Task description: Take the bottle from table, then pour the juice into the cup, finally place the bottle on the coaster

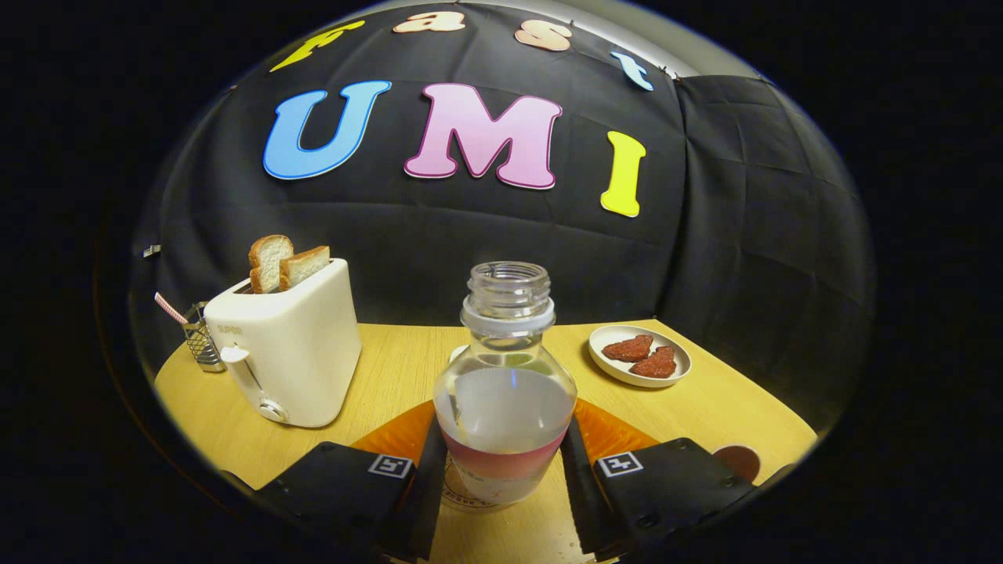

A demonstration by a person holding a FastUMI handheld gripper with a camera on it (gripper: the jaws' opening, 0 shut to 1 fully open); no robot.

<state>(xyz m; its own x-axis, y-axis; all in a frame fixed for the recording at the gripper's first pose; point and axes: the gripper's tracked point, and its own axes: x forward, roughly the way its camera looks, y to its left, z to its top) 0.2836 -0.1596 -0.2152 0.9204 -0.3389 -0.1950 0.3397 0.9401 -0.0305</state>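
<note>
Table (376, 376): pale wood, everything sits on it, black cloth wall behind.
Toaster (291, 352): white, off to the left beyond the fingers, two bread slices (284, 262) poking up out of the slots.
Claw (501, 462): and here it is, jaws narrowed right in on the bottle, left finger (427, 470) and right finger (576, 470) each against a side of the lower body. Looks like a grip on both sides.
Bottle (505, 392): upright between the fingers, clear, cap off, threaded neck open, cloudy liquid filling most of the body, pink band low on it, base at the table.
Orange piece (619, 431): flat, orange, showing on both sides behind the bottle; can't tell what it is.
Plate (607, 360): white, ahead to the right, two reddish-brown pieces (644, 356) on it.
Brown disc (736, 462): small, round, just right of the right finger, partly hidden.
Rack (200, 337): metal mesh, far left behind the toaster, striped straw (168, 307) sticking out.
</note>
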